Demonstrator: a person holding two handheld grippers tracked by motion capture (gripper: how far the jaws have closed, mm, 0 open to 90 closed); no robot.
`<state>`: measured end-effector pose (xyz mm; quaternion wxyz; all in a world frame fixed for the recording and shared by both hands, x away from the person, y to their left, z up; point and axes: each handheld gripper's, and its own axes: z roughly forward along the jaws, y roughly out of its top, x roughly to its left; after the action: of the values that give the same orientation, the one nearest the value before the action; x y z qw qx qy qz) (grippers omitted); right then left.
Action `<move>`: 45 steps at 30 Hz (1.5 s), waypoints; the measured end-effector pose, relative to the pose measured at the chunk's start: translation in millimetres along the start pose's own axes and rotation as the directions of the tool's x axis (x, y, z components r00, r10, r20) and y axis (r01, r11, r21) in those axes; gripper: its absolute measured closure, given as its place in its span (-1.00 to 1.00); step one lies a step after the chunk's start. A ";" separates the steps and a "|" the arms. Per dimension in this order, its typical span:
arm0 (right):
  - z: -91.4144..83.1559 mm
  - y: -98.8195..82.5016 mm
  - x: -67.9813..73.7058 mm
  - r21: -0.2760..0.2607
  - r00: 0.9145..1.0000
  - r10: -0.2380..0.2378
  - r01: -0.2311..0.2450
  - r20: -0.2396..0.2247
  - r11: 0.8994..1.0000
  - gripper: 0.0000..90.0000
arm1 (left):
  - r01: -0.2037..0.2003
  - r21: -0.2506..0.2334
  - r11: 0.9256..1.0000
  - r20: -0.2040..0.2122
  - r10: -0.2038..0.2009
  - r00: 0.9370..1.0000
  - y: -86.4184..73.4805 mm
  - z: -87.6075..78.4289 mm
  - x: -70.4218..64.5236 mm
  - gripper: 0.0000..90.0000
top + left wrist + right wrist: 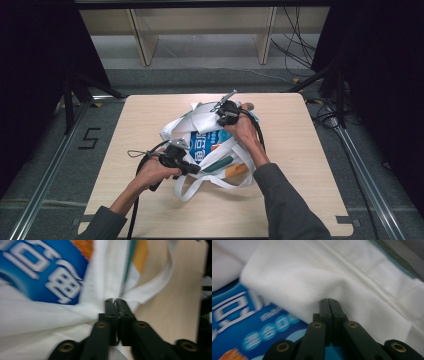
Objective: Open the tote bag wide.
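A white cloth bag point(196, 121) with a blue printed panel point(206, 141) lies crumpled in the middle of the wooden table point(305, 165). Its long straps point(200, 186) loop toward the near edge, and teal and orange parts point(235, 170) show at its right side. My left gripper point(194, 168) is at the bag's near left side. In the left gripper view its jaws point(115, 301) are shut, with white fabric point(50, 315) gathered at the tips. My right gripper point(221, 119) is at the bag's far top edge, shut point(329, 301) on a pucker of white cloth point(294, 282).
Bare table surface surrounds the bag on all sides. Beyond the far edge stand a wooden shelf frame point(145, 45) and loose cables point(295, 50) on the floor. Dark metal rails point(50, 165) run along both sides of the table.
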<state>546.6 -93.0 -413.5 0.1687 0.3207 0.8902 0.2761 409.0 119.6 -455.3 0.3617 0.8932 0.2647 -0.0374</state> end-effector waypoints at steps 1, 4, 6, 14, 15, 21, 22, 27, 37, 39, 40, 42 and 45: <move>3.7 2.6 -5.7 0.014 0.999 0.015 -0.015 0.034 1.000 1.00 | -0.031 0.057 0.998 -0.047 0.034 0.998 -4.8 6.1 -3.6 0.95; 16.6 1.4 -17.8 0.059 0.996 0.068 -0.072 0.063 0.996 1.00 | -0.019 0.042 0.999 -0.068 0.021 0.997 -15.6 16.7 -8.1 0.95; 21.4 0.4 -18.3 0.074 0.996 0.061 -0.065 0.057 0.995 1.00 | -0.019 -0.003 1.000 -0.048 0.019 0.999 -15.6 10.6 -12.6 0.94; -3.0 2.2 -7.6 -0.005 1.000 0.011 -0.011 0.001 1.000 1.00 | -0.040 -0.147 0.988 -0.087 0.027 0.996 17.4 -36.8 -14.9 0.92; -7.6 1.0 -5.7 -0.011 1.000 0.000 0.000 -0.017 1.000 1.00 | -0.026 -0.182 0.983 -0.098 0.009 0.995 23.2 -41.7 -10.9 0.92; -34.1 -19.3 6.6 -0.010 0.997 -0.052 0.052 -0.064 0.999 1.00 | 0.044 -0.261 0.964 -0.160 -0.088 0.983 53.0 -51.4 23.5 0.93; -36.4 -23.8 6.9 0.011 0.995 -0.064 0.065 -0.076 0.998 1.00 | 0.054 -0.248 0.967 -0.160 -0.096 0.982 56.8 -51.0 28.2 0.93; -42.1 -38.9 11.5 0.038 0.990 -0.094 0.098 -0.107 0.994 1.00 | 0.106 -0.147 0.983 -0.240 -0.139 0.961 72.6 -30.1 59.8 0.92; -67.1 -93.2 29.8 0.071 0.972 -0.119 0.136 -0.201 0.988 1.00 | 0.207 -0.043 0.977 -0.312 -0.210 0.927 55.9 -15.6 103.4 0.95; -57.8 -113.0 38.1 0.080 0.973 -0.109 0.128 -0.205 0.989 1.00 | 0.199 -0.039 0.979 -0.329 -0.201 0.923 55.9 -14.1 102.0 0.95; -55.3 -119.2 40.1 0.070 0.975 -0.099 0.115 -0.199 0.991 1.00 | 0.186 -0.030 0.982 -0.370 -0.184 0.911 56.1 -13.2 101.8 0.97; -52.8 -124.5 41.8 0.035 0.977 -0.085 0.093 -0.198 0.995 1.00 | 0.208 -0.044 0.977 -0.376 -0.209 0.903 53.0 -13.8 105.2 0.98; -57.5 -122.1 39.0 0.019 0.979 -0.074 0.079 -0.191 0.997 1.00 | 0.228 -0.077 0.971 -0.336 -0.241 0.911 49.6 -21.0 105.2 0.96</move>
<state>432.0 -167.4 -446.1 0.0889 0.2604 0.9176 0.2868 521.3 150.8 -436.0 0.3191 0.8410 0.4294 0.0802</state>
